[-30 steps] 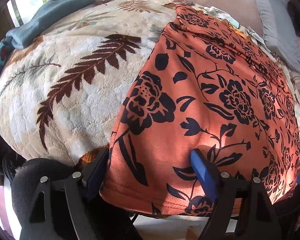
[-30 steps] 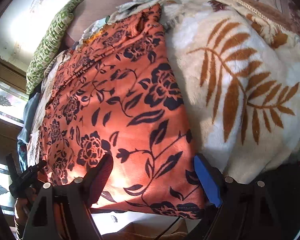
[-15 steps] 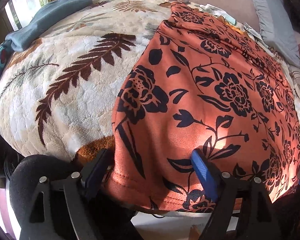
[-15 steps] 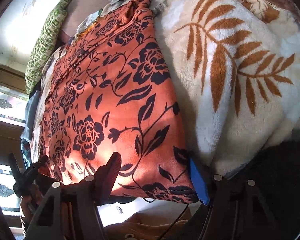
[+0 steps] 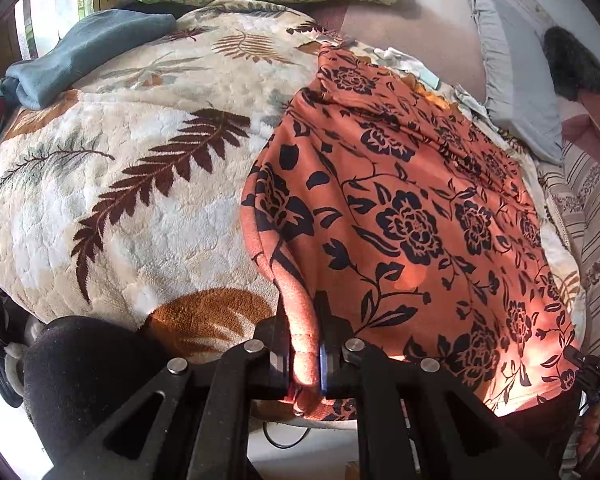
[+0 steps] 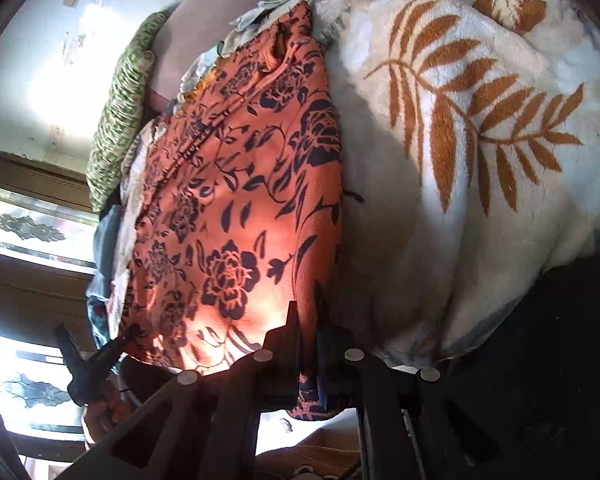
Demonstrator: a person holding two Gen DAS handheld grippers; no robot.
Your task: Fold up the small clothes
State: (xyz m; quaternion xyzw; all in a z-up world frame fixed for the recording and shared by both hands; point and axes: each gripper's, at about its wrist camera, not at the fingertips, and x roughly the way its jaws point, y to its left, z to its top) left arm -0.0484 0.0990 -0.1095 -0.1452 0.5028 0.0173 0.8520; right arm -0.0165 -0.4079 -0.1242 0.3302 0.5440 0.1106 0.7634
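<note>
left gripper (image 5: 304, 354) – open before, now clamped on orange floral garment (image 5: 412, 216) hem at blanket (image 5: 140, 200) near edge | right gripper (image 6: 308, 344) likewise | right gripper's lettering "DAS", cut off

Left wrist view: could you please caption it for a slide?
Left gripper pinches the orange floral garment's near hem.

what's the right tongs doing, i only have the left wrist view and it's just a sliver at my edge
Observer: The right tongs are shut on the near hem of the orange floral garment, at its corner beside the leaf-print blanket.
Operator: is that corner bunched like mine
Observer: Yes, a narrow fold of cloth is pinched between the fingers and hangs below them.
Operator: can you see my left tongs from there
Observer: Yes, the left tongs show at the hem's other corner.
</note>
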